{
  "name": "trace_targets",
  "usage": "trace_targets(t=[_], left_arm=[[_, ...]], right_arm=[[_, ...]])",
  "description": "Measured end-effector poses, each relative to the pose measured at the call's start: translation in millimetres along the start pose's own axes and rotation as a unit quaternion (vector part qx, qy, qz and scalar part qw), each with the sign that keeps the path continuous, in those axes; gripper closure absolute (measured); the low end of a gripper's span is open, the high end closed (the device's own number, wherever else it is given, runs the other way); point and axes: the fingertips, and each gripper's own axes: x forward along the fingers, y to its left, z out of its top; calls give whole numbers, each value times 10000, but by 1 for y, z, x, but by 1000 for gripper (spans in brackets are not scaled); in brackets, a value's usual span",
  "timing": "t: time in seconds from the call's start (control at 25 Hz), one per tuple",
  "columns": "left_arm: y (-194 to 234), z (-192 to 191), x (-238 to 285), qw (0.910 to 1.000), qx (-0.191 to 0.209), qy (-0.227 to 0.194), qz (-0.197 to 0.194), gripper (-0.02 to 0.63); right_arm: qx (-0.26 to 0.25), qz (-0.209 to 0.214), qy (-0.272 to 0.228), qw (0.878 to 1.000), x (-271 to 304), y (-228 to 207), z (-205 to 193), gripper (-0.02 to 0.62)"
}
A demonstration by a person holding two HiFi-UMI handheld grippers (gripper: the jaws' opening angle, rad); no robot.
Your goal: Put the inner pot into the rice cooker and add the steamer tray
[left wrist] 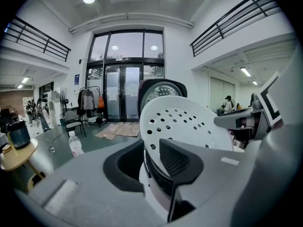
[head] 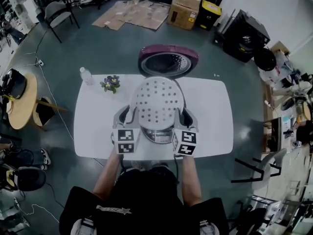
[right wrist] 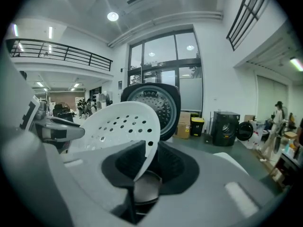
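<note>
I hold the white perforated steamer tray tilted above the white table. My left gripper is shut on its left rim and my right gripper on its right rim. The metal inner pot shows just beneath the tray's near edge, between the two grippers; I cannot tell whether it rests on the table. Beyond the tray stands the rice cooker's open lid. The tray hides the cooker's body.
A water bottle and a small flower pot stand at the table's far left corner. Cardboard boxes lie on the floor beyond. A round wooden table stands to the left, and black equipment at the far right.
</note>
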Motion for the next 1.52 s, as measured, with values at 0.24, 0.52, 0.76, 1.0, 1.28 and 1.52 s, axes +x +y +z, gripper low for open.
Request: trace_targets(t=[0.24, 0.52, 0.76, 1.0, 1.28, 1.52], left_arm=[[-21, -1, 25, 9999, 20, 132, -74, 495], [-28, -19, 47, 9985, -28, 545, -3, 492], [-31, -43, 61, 9948, 24, 1017, 8, 489], [-35, -63, 72, 9906, 80, 1365, -14, 485], [-37, -76, 80, 9855, 189, 1687, 28, 480], [-36, -81, 84, 9820, 231, 1871, 93, 477]], right_arm=[[84, -53, 162, 9998, 11, -28, -10, 511], [133, 68, 555, 9983, 31, -40, -30, 511], [178, 146, 1019, 9945, 46, -44, -54, 511], [171, 186, 1354, 9905, 55, -49, -72, 511], [141, 261, 1658, 9857, 65, -50, -89, 509], [135, 301, 1790, 9833, 71, -50, -93, 508]])
